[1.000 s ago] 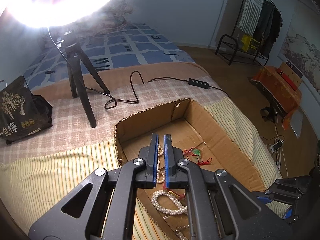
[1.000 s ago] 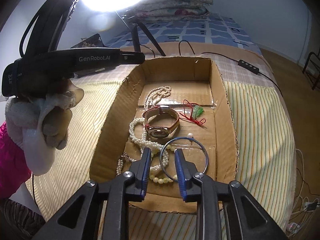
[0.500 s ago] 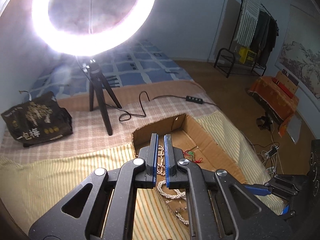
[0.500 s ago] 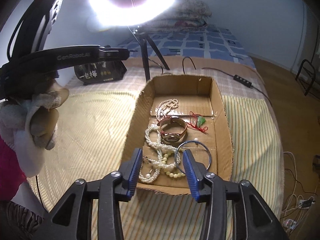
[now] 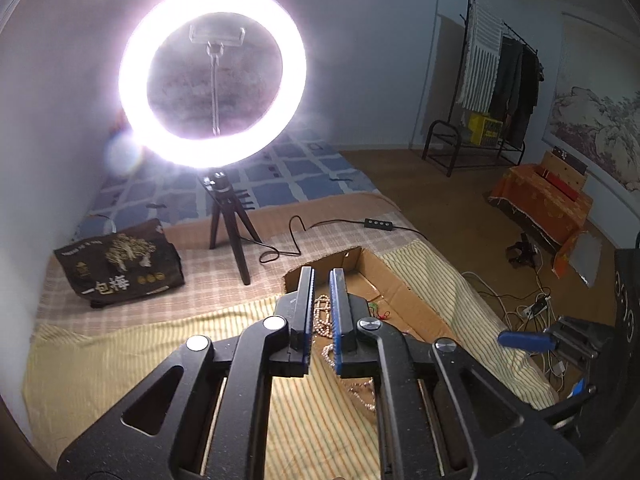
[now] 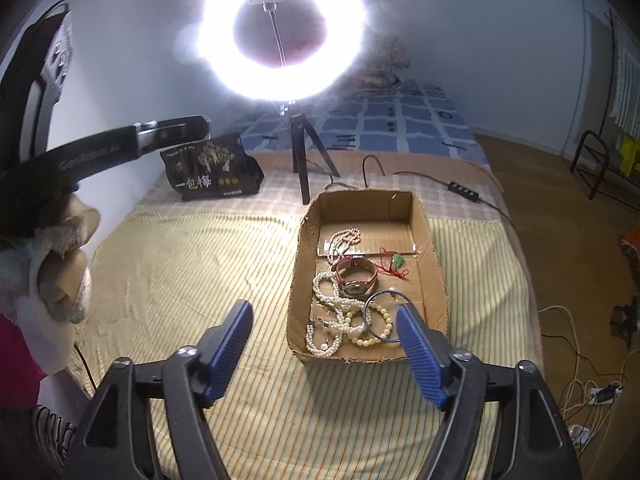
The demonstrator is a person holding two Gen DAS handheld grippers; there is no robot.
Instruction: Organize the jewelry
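Note:
A shallow cardboard box lies on the yellow striped bedcover. In it are white pearl strands, a brown-strapped watch, a thin blue bangle, a pale bead bracelet and a red cord with a green pendant. My right gripper hovers well above the box's near end, its jaws opening wide with nothing between them. My left gripper hangs high over the box, its jaws opening by a narrow gap with nothing in it. Pinkish pearls show far below through that gap.
A lit ring light on a black tripod stands just behind the box. A black printed bag lies at the back left. A cable with a switch runs behind the box. A gloved hand holds the left gripper. The floor drops off at right.
Both grippers have lifted and drawn back from the box, which now looks smaller. The right jaws have spread from narrow to wide. The left jaws have parted slightly.

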